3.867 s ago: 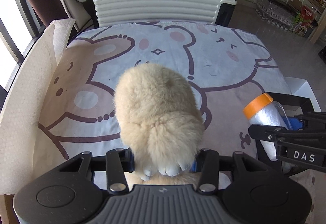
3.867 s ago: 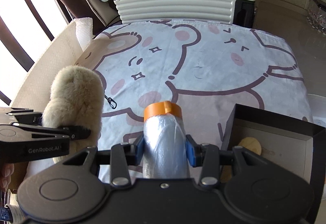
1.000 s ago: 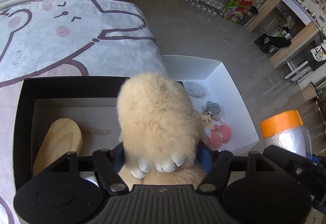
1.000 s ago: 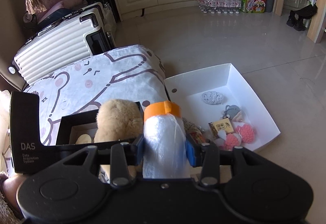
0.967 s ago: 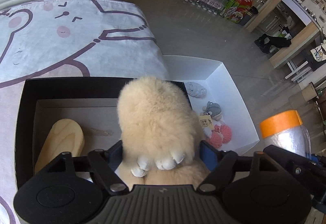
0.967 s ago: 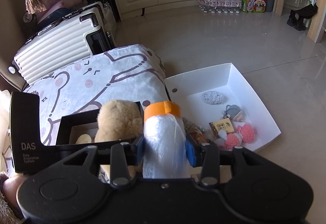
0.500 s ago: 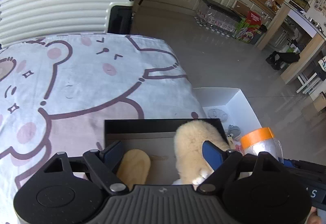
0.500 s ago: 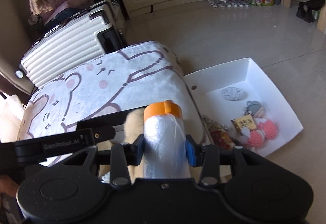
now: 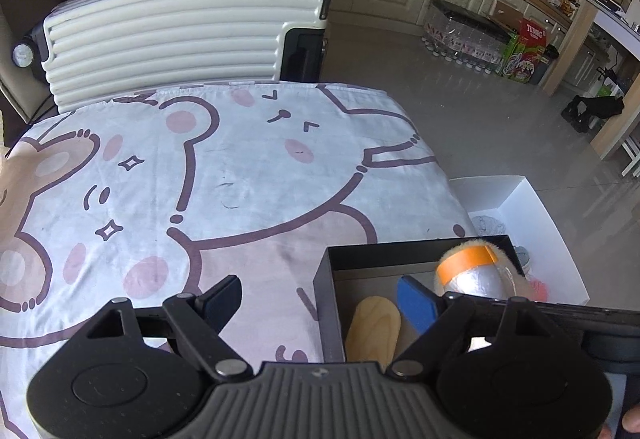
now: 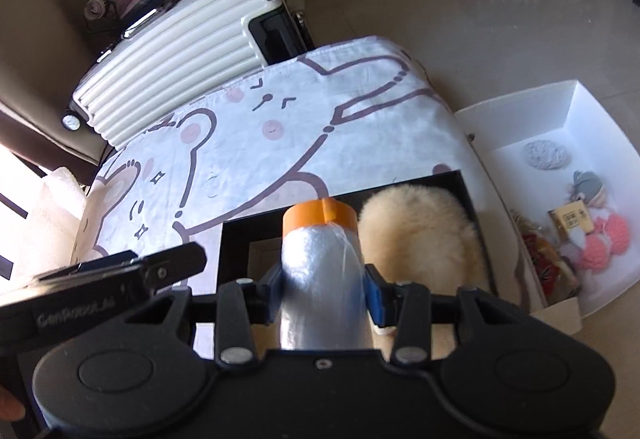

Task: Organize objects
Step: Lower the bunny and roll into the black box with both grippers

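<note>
My left gripper (image 9: 320, 305) is open and empty, over the left wall of the black box (image 9: 326, 291); it also shows in the right wrist view (image 10: 176, 259). A cream plush toy (image 10: 420, 235) lies in the box's right part. A wooden oval piece (image 9: 372, 331) lies in the box. My right gripper (image 10: 324, 291) is shut on a clear-wrapped roll with an orange cap (image 10: 320, 271) and holds it over the box, left of the plush. The roll also shows in the left wrist view (image 9: 468, 273).
The box (image 10: 236, 239) sits on a table with a cartoon bear cloth (image 9: 200, 167). A white suitcase (image 9: 172, 35) stands behind the table. A white tray (image 10: 592, 143) on the floor to the right holds several small toys.
My left gripper opened and let go of the plush, which now lies in the box, then drew back left. My right gripper moved the roll left, from above the tray to over the box.
</note>
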Demonstrator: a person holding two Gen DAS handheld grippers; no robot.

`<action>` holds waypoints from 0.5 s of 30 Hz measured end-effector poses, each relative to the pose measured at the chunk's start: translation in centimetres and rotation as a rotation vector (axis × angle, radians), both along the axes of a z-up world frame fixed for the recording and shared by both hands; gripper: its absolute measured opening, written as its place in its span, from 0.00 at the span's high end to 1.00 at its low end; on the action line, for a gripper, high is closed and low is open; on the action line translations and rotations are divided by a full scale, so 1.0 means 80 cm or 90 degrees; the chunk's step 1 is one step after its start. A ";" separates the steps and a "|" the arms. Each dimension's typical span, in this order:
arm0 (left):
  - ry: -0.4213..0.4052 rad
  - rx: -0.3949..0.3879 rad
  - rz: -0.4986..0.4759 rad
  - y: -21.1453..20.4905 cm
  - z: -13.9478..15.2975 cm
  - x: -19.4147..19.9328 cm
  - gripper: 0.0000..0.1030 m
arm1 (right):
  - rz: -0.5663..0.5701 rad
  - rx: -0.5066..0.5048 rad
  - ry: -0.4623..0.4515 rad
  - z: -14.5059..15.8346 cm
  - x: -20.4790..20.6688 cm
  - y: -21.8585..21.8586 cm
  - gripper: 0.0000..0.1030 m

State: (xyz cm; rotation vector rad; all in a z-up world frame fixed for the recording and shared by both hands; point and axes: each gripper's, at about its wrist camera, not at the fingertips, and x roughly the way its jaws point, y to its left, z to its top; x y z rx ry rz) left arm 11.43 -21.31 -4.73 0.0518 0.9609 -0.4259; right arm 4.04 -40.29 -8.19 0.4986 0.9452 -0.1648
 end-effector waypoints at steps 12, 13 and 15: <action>0.010 0.007 0.007 0.011 -0.015 0.018 0.17 | -0.046 -0.046 0.032 -0.035 0.034 0.014 0.36; 0.011 0.009 0.008 0.011 -0.016 0.018 0.17 | -0.044 -0.044 0.033 -0.034 0.035 0.014 0.36; 0.012 0.010 0.007 0.011 -0.016 0.018 0.17 | -0.043 -0.045 0.034 -0.032 0.035 0.013 0.36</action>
